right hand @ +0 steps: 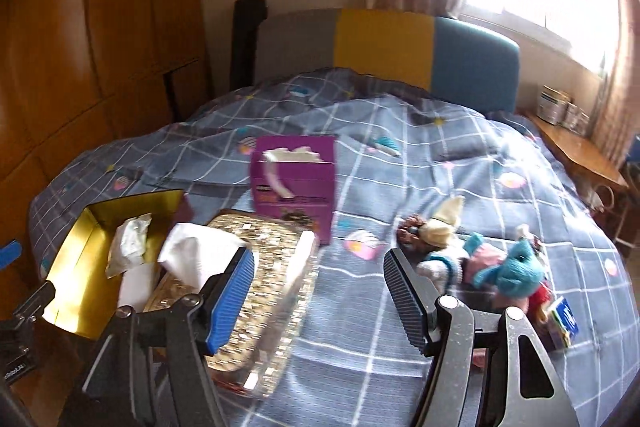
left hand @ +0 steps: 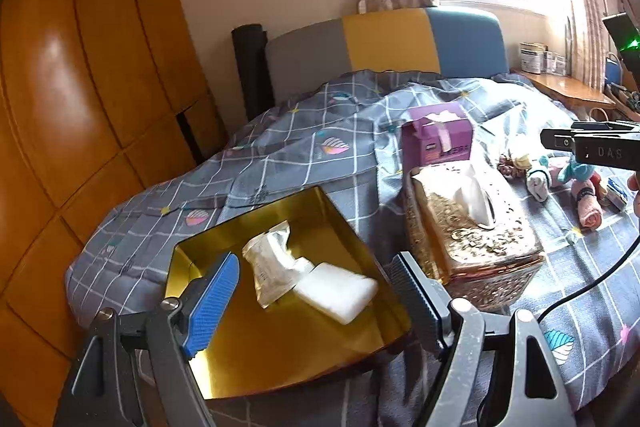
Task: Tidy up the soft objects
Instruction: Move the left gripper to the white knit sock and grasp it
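Hovering wide-fingered, left gripper (left hand: 316,301) over white pad (left hand: 336,291) in gold box (left hand: 280,355), right gripper (right hand: 318,297) gaping beside soft toys (right hand: 480,263).

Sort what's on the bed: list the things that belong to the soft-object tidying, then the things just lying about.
Job:
gold tin
white pad inside it
plastic packet inside it
knitted toys
rolled pink cloth

Lying about:
glittery tissue box
purple box
small blue carton

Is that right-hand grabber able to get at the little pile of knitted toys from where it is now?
Probably yes. The right gripper has its jaws wide open and empty, and the knitted toys lie just ahead and slightly right on the bedspread, with nothing between them.
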### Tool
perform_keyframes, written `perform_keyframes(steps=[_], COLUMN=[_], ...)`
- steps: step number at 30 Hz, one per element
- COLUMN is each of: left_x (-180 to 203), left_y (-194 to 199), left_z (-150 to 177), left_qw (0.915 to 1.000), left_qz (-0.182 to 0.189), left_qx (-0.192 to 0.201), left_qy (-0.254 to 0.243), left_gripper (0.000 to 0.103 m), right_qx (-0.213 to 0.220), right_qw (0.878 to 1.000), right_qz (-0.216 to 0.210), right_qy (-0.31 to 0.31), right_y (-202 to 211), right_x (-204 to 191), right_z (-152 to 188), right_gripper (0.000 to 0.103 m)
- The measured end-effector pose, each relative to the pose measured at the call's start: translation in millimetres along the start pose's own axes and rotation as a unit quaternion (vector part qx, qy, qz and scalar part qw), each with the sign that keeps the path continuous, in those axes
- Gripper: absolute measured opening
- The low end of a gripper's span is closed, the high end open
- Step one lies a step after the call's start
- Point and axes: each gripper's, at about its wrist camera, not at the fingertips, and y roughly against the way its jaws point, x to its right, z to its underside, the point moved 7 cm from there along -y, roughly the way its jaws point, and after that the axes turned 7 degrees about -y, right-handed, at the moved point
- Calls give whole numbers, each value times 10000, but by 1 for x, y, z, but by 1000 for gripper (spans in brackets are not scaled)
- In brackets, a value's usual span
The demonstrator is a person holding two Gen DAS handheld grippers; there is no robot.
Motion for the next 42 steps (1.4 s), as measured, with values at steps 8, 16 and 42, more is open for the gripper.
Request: perform_keyframes(steps=[8,16,42], left_x=[26,57,264], left_y=[2,5,-70], left_z=[-20,-51,-141], left_qw=[9994,9964,9610], left_qz=[150,408,2506], left_qx=[160,418,-540], left_qy=[-285,-610,-1038], left_gripper=[80,80,80], right_qx=[96,166,-31], right_qw=[9983,9919,9321], right_qz=[429,1019,1855], right_qy=[-371,-734,-3111], right_y=[7,8,1], right_x=[57,128,307], right_z=[-1,-3,44], right_gripper=[72,73,75])
